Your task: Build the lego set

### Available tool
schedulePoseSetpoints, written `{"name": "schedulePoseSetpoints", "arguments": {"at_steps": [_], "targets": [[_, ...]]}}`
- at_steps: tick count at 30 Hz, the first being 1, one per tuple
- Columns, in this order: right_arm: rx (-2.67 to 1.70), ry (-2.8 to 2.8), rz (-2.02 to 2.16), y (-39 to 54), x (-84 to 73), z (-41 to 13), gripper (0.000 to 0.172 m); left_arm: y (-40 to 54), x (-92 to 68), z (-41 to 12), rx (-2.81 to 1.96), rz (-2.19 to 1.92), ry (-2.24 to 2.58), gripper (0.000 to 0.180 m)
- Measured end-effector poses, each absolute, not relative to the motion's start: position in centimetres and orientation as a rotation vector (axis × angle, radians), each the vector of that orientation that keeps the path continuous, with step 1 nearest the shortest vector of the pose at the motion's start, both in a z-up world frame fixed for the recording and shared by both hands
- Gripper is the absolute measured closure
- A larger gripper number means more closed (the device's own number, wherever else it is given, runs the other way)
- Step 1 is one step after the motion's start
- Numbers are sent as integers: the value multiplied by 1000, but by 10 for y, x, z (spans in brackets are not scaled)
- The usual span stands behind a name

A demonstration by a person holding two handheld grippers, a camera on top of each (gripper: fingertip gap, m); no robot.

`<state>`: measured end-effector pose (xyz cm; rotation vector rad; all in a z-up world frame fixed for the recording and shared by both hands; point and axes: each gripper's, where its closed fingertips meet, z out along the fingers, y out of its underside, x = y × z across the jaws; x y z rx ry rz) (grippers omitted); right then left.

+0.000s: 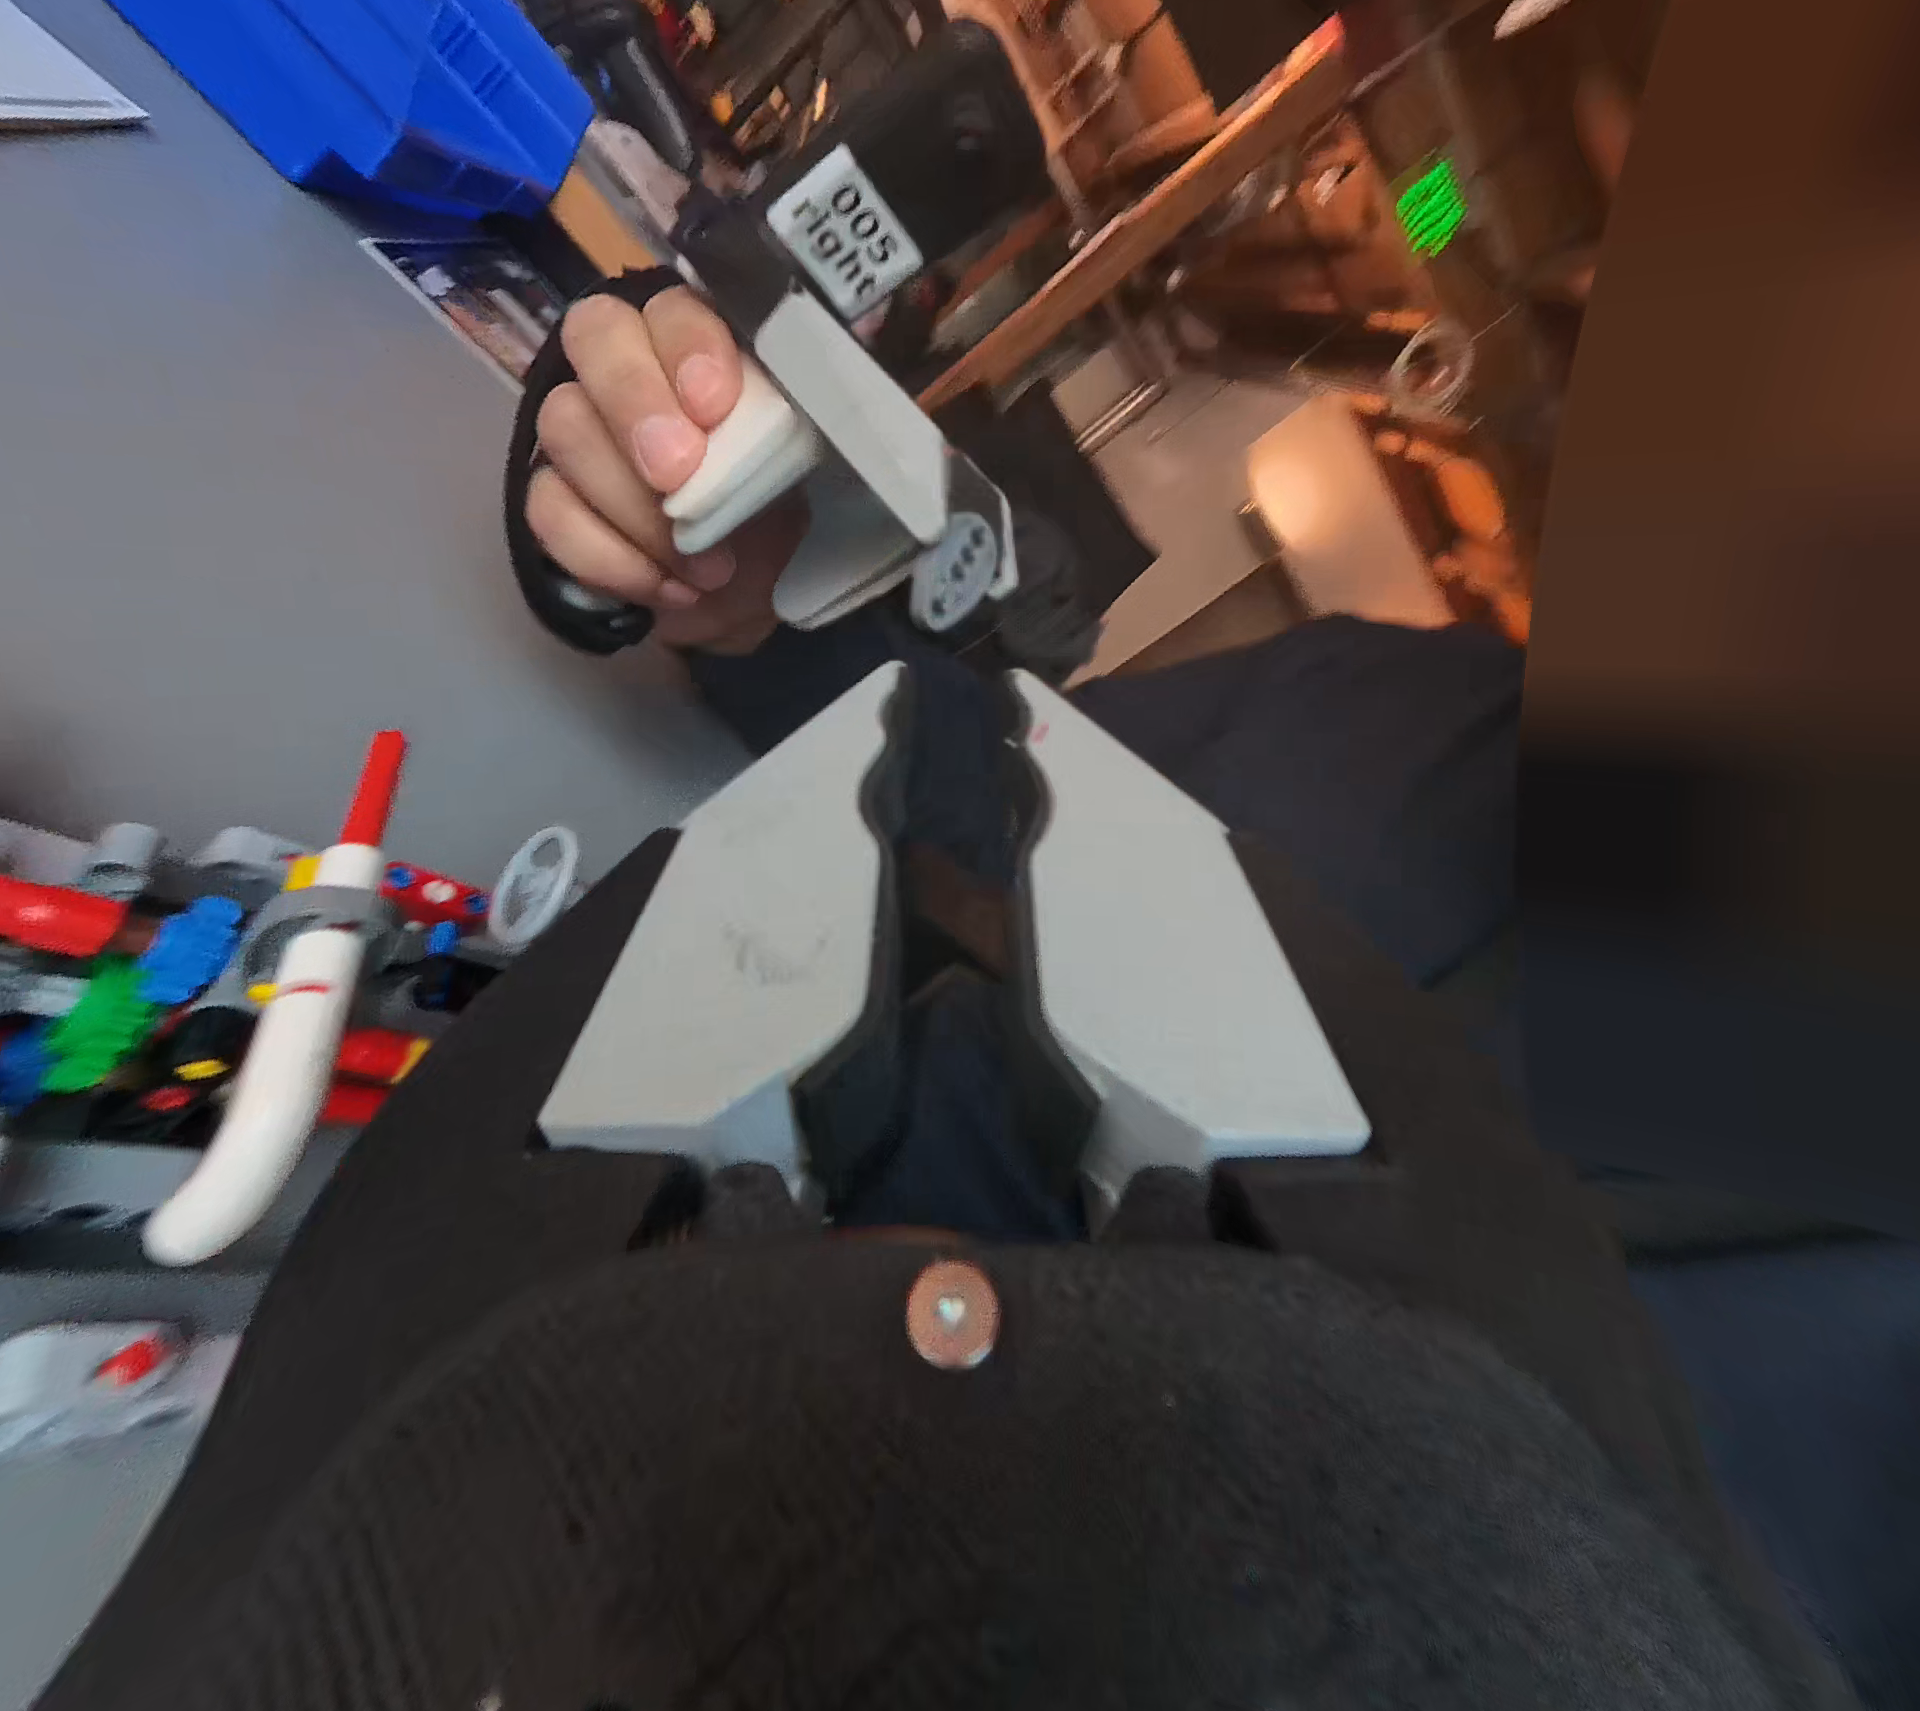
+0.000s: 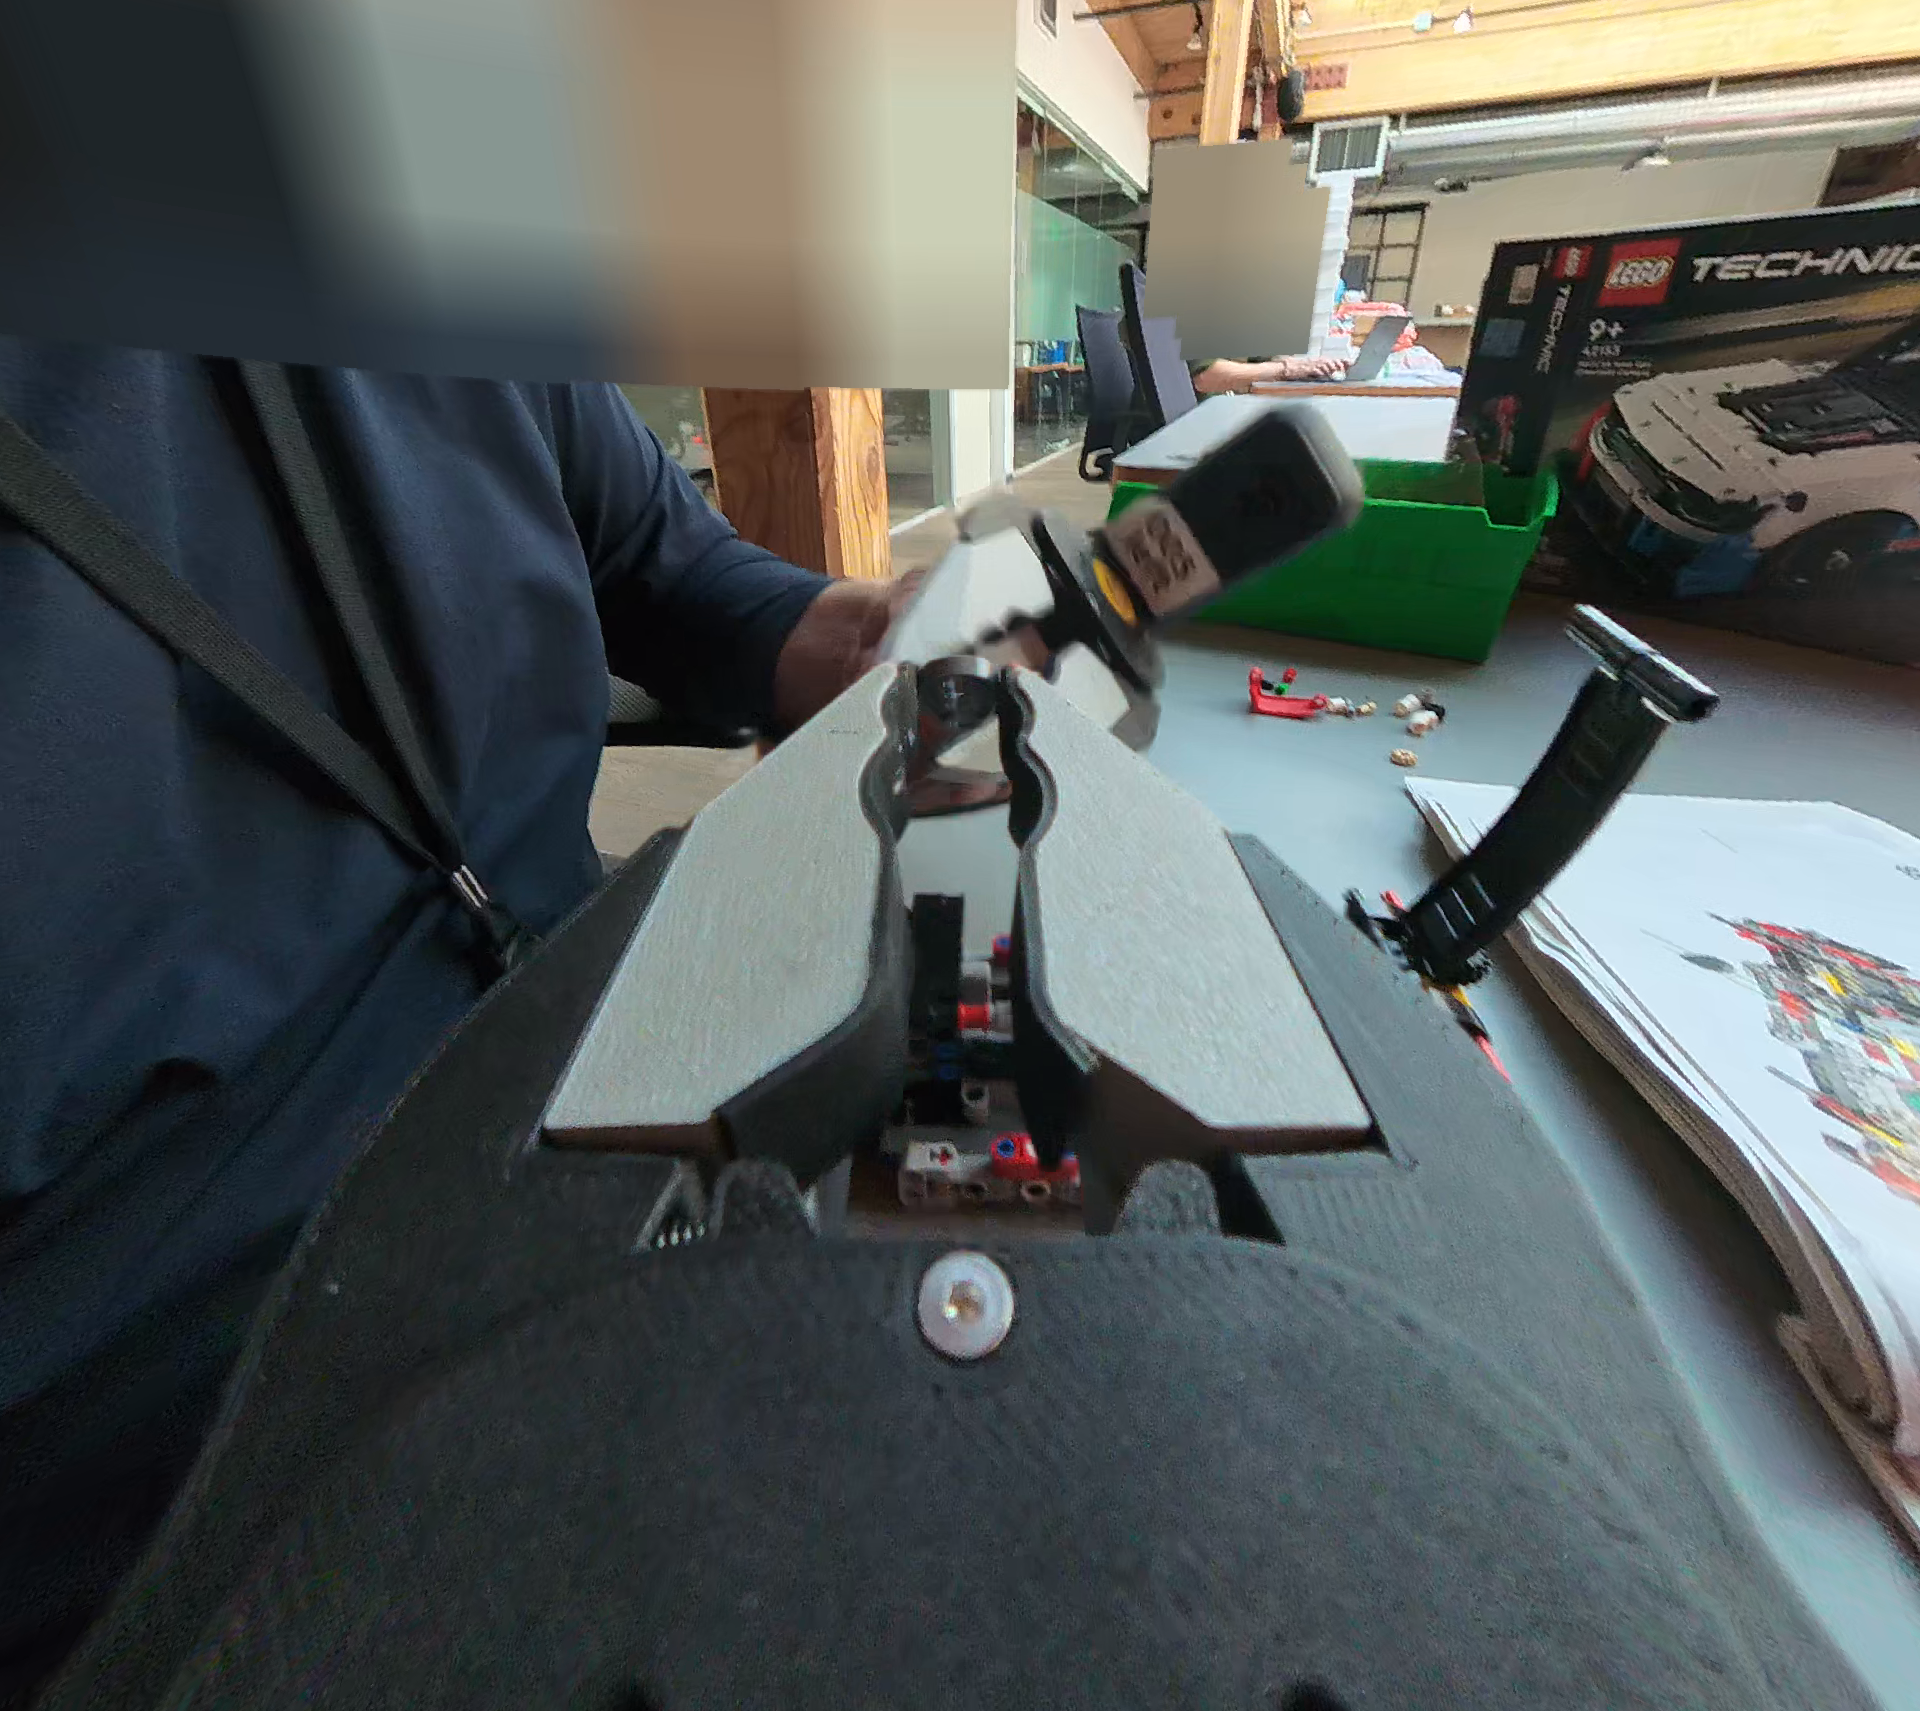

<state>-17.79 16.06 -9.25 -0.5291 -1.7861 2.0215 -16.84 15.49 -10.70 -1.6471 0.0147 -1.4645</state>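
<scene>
The left gripper (image 1: 956,685) is parted with nothing between its pads, aimed at dark cloth; a brick model (image 1: 187,986) lies at nine o'clock on the table (image 1: 260,466). The right gripper (image 2: 956,695) clamps a small dark round part (image 2: 954,697) at its tips.

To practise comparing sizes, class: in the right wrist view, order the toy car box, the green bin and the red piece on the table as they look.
1. toy car box, largest, though cut off at the edge
2. green bin
3. red piece, by far the smallest
</scene>
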Motion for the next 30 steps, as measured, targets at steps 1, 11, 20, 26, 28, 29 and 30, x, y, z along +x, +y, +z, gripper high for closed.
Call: {"name": "schedulePoseSetpoints", "arguments": {"at_steps": [1, 11, 20, 26, 28, 29, 30], "targets": [[-557, -1800, 1991, 165, -180, -96, 159, 152, -172, -108, -1700, -1385, 81, 161], [-845, -1938, 1690, 196, -205, -145, 159, 147, -298, -146, -1991, -470, 177, 156], [-901, -1988, 1516, 214, -214, -172, 159, 155, -331, -170, -1846, -346, 120, 154], [-890, -1938, 1584, 223, -219, -165, 160, 149, -337, -165, -1816, -210, 180, 155], [-870, -1965, 1634, 219, -218, -164, 159, 149, -336, -171, -1853, -151, 205, 155], [-863, -1981, 1640, 217, -218, -165, 160, 150, -336, -173, -1864, -115, 218, 154], [-858, -1998, 1640, 215, -219, -166, 160, 150, -336, -175, -1871, -89, 232, 154]]}}
